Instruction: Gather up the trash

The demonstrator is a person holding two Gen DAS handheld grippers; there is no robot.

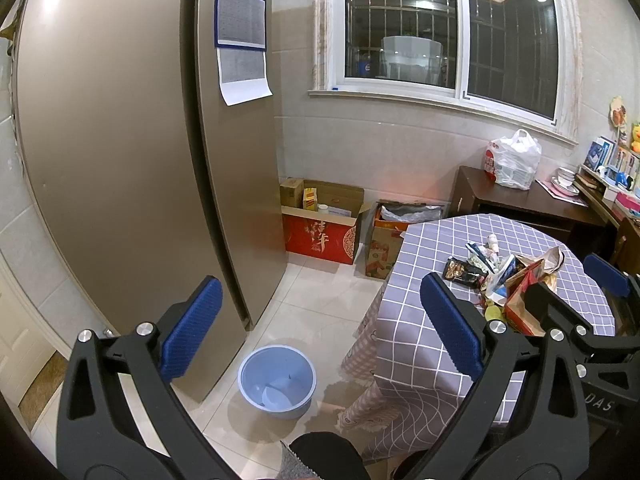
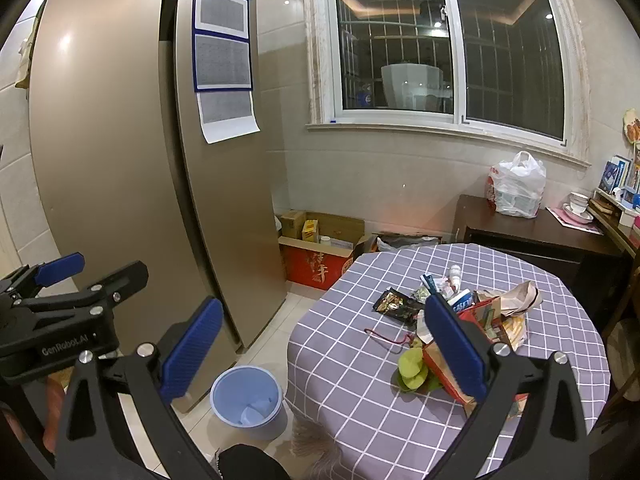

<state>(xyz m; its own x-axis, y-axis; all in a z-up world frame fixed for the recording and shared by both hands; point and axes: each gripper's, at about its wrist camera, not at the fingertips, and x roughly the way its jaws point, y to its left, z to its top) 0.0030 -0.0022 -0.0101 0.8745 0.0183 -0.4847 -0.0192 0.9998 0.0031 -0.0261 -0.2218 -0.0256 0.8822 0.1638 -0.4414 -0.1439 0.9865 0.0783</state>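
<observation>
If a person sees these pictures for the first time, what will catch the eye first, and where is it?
First, the heap of trash, wrappers and torn cartons, on the round table with the checked cloth at the right. Next, the blue bin on the floor between the table and the tall fridge. Both the left gripper and the right gripper have their jaws wide open, holding nothing.

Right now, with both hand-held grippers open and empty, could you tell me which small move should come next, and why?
Probably bring the right hand-held gripper forward and down toward the trash pile on the table, starting with the black snack wrapper at its near-left edge. Nothing is held yet, that wrapper lies flat and apart, and the blue bin waits on the floor beside the table.
</observation>
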